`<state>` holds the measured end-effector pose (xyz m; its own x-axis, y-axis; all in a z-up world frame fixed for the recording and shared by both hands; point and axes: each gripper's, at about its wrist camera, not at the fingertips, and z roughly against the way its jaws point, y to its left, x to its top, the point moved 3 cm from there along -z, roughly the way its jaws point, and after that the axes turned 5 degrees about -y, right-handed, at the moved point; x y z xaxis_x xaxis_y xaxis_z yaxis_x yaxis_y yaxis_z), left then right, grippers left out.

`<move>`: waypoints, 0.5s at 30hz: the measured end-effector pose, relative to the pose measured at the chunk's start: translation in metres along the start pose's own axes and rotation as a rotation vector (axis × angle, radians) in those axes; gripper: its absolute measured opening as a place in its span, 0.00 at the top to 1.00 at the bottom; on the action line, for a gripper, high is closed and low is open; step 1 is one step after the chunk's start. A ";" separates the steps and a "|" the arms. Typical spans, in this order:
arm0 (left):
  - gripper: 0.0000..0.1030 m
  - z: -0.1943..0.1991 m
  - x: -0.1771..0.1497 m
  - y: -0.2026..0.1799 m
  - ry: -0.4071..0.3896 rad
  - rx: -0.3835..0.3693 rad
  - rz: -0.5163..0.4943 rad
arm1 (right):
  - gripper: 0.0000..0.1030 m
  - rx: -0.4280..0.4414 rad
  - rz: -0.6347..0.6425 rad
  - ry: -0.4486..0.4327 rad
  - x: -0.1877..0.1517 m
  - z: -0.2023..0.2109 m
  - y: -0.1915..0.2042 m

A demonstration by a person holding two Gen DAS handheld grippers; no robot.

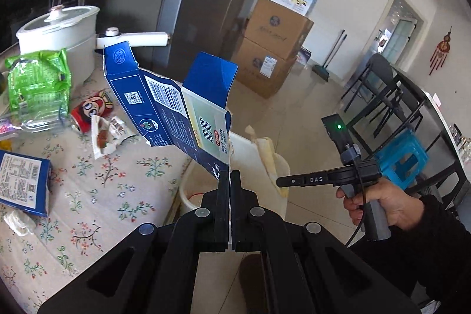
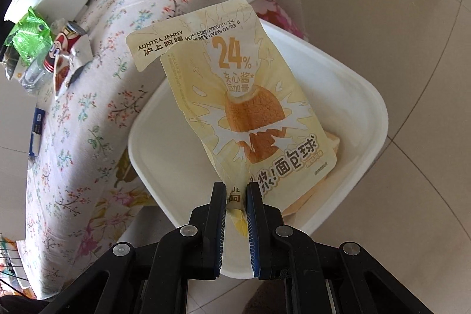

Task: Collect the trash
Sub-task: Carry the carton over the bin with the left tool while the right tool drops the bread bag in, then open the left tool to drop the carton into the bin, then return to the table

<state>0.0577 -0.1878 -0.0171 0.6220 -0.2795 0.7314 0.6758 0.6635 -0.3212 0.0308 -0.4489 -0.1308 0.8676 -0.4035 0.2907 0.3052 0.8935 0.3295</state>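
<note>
While L gripper (image 1: 229, 177) clamps a corner of the blue carton (image 1: 176, 102), held up over table edge near white bin (image 1: 188, 196), R gripper (image 2: 236, 189) pinches yellow bread-ball wrapper (image 2: 235, 96) above bin opening.

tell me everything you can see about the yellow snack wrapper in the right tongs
The yellow snack wrapper is a flat, glossy, pale yellow pouch printed with a brown bread ball, a white splash, "24%" and Chinese text. Its top is torn open, and a strip reading "AUNTEA JENNY" hangs off to one side. It looks empty and slightly creased. The right tongs pinch its bottom edge, holding it over the white bin beside the floral-clothed table.
</note>
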 end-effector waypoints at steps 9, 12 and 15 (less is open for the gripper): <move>1.00 -0.055 -0.007 -0.036 0.100 -0.063 -0.055 | 0.56 -0.034 0.010 -0.029 0.001 0.016 -0.013; 1.00 -0.080 -0.015 -0.043 0.144 -0.081 -0.063 | 0.54 -0.060 0.002 -0.051 0.001 0.026 -0.023; 1.00 -0.102 -0.023 -0.048 0.175 -0.083 -0.073 | 0.54 -0.081 -0.019 -0.064 0.000 0.034 -0.033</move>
<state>0.0515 -0.2841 -0.0796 0.6246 -0.4455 0.6414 0.7473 0.5795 -0.3253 0.0073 -0.4854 -0.1107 0.8350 -0.4302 0.3430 0.3546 0.8974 0.2624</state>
